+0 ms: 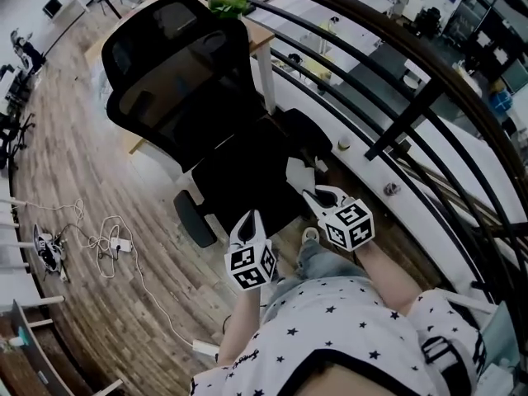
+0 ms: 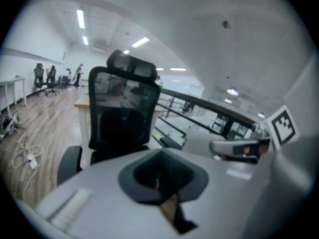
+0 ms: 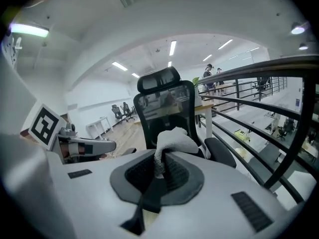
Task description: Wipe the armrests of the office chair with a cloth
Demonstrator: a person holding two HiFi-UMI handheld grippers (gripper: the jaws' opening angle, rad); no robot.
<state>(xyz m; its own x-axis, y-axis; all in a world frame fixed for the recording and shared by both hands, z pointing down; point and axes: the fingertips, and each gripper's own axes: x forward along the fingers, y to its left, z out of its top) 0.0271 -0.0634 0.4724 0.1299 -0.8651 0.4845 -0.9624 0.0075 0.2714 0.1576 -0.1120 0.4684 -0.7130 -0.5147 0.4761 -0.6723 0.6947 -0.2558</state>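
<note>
A black office chair (image 1: 177,97) with a mesh back faces me. Its left armrest (image 1: 195,219) is just left of my left gripper (image 1: 247,223), whose jaws are shut and hold nothing. My right gripper (image 1: 316,196) is shut on a white cloth (image 1: 297,174) over the seat's front right, near the right armrest (image 1: 309,129). In the right gripper view the cloth (image 3: 174,141) bunches up out of the jaws in front of the chair (image 3: 164,106) and the armrest (image 3: 222,153). The left gripper view shows the chair (image 2: 122,118) and both armrests (image 2: 68,163) ahead.
A black metal railing (image 1: 396,97) curves close along the right of the chair. Behind the chair is a wooden desk (image 1: 262,35) with a green item (image 1: 227,5) on it. Cables and a power strip (image 1: 107,242) lie on the wood floor at left.
</note>
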